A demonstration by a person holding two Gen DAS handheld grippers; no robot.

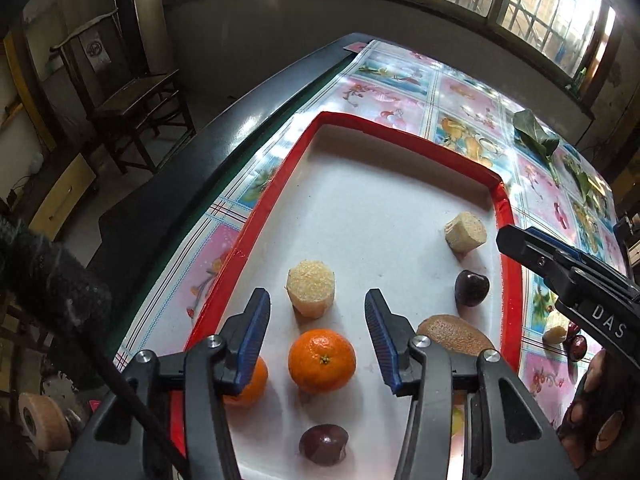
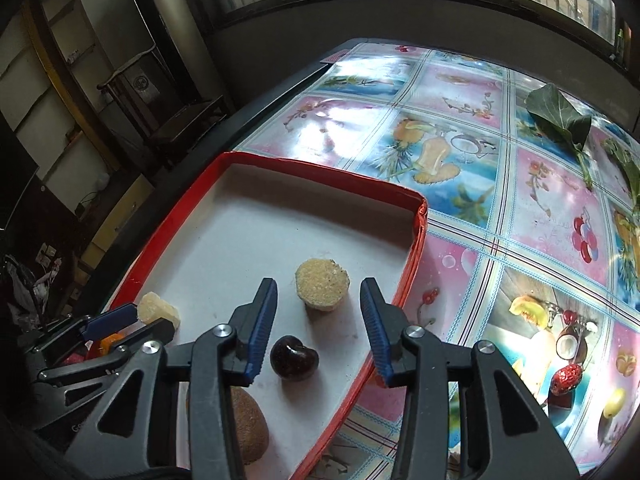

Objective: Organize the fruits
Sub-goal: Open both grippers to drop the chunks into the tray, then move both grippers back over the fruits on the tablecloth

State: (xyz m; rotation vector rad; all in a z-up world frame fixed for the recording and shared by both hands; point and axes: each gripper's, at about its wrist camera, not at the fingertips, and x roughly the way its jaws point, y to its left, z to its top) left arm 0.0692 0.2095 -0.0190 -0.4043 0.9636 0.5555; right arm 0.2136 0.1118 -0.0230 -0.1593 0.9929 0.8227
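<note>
Both grippers hang over the red-rimmed tray (image 1: 304, 148) with jaws apart, gripping nothing. The left gripper (image 1: 318, 334) has a tangerine (image 1: 322, 361) just below its fingertips; the right gripper (image 2: 319, 330) has a dark cherry (image 2: 294, 357) likewise. The placing step looks done; next calls for reaching the fruit left on the bench (image 2: 460, 152).

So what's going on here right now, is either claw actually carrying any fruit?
No. Both claws hang open over the red-rimmed tray with nothing between their pads. The left claw hovers above an orange and a pale cut chunk. The right claw is over a dark cherry and another pale chunk. A kiwi also lies in the tray.
</note>
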